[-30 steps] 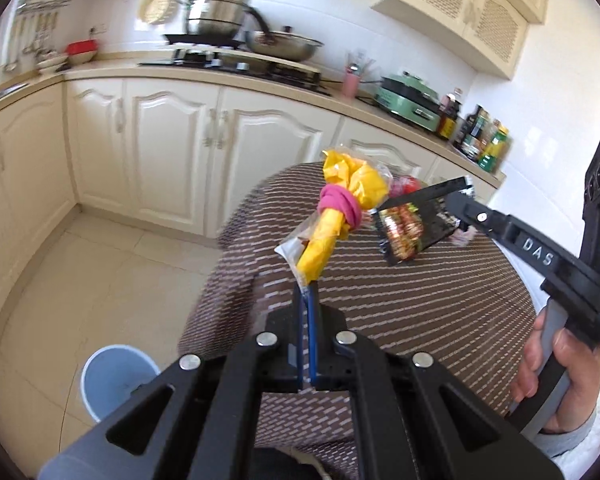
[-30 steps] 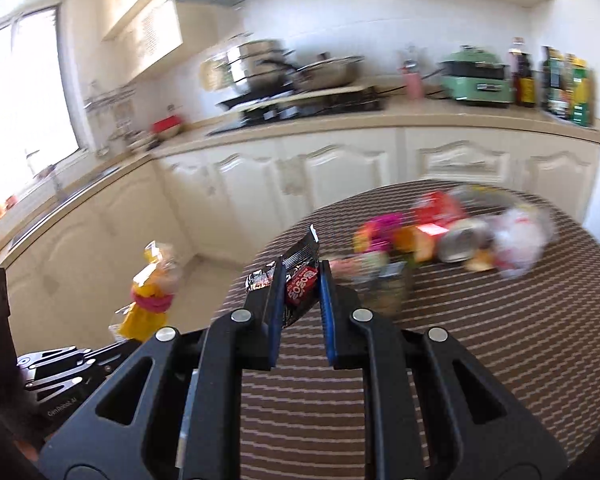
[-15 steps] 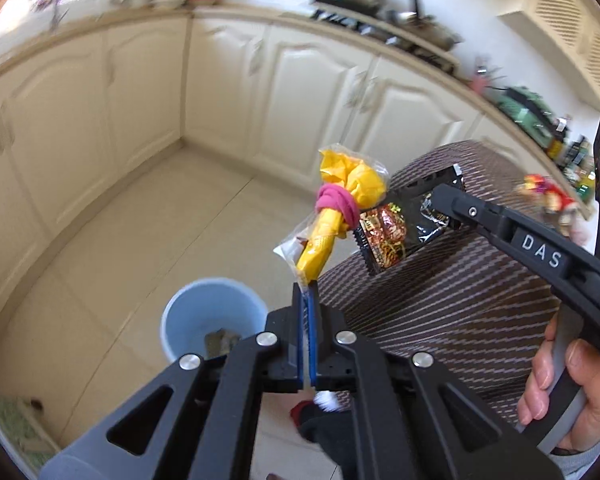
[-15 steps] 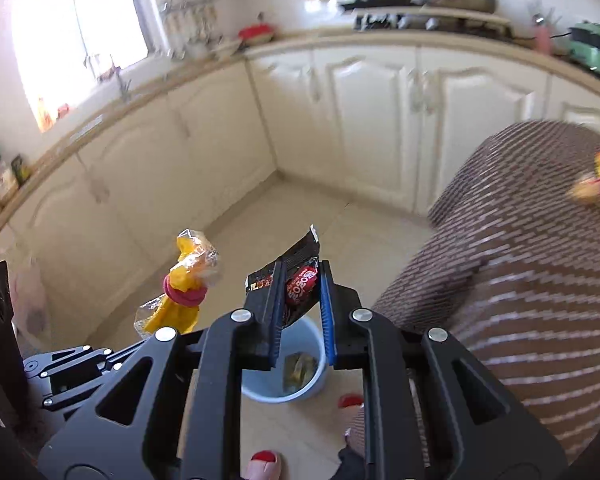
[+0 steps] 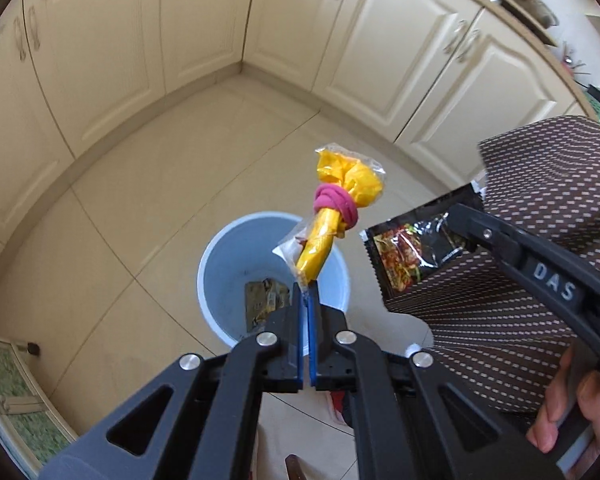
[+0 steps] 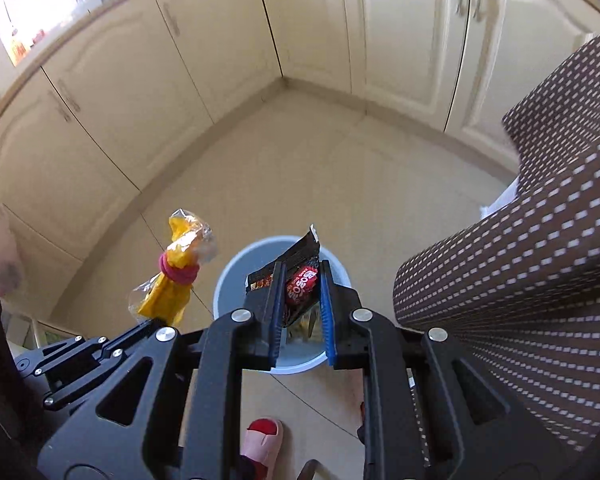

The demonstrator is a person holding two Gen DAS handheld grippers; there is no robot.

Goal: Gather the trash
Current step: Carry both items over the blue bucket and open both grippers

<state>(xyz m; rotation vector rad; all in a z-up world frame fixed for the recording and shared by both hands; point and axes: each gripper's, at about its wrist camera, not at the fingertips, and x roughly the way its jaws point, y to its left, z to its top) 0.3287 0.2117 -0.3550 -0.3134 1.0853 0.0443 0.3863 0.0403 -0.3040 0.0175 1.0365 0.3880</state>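
My left gripper [image 5: 307, 292] is shut on the tail of a yellow wrapper [image 5: 334, 208] tied with a pink band, in clear plastic. It hangs over a pale blue bin [image 5: 220, 264] on the floor, where one piece of trash [image 5: 266, 300] lies. In the right wrist view my right gripper [image 6: 302, 280] is shut on a black snack packet [image 6: 300, 276] with red print, right above the same bin [image 6: 230, 276]. The yellow wrapper [image 6: 178, 276] shows to its left. From the left wrist view the black packet [image 5: 412, 248] sits beside the wrapper.
A table under a brown dotted cloth [image 5: 540, 248] stands right of the bin. Cream cabinets [image 5: 204, 32] line the far wall and corner. A foot in a pink slipper [image 6: 262, 444] stands close to the bin. A hand [image 5: 572, 412] holds the right gripper's handle.
Both grippers swung from above the table down and leftwards to the floor bin, each keeping its piece of trash. The bin now lies directly beneath them.
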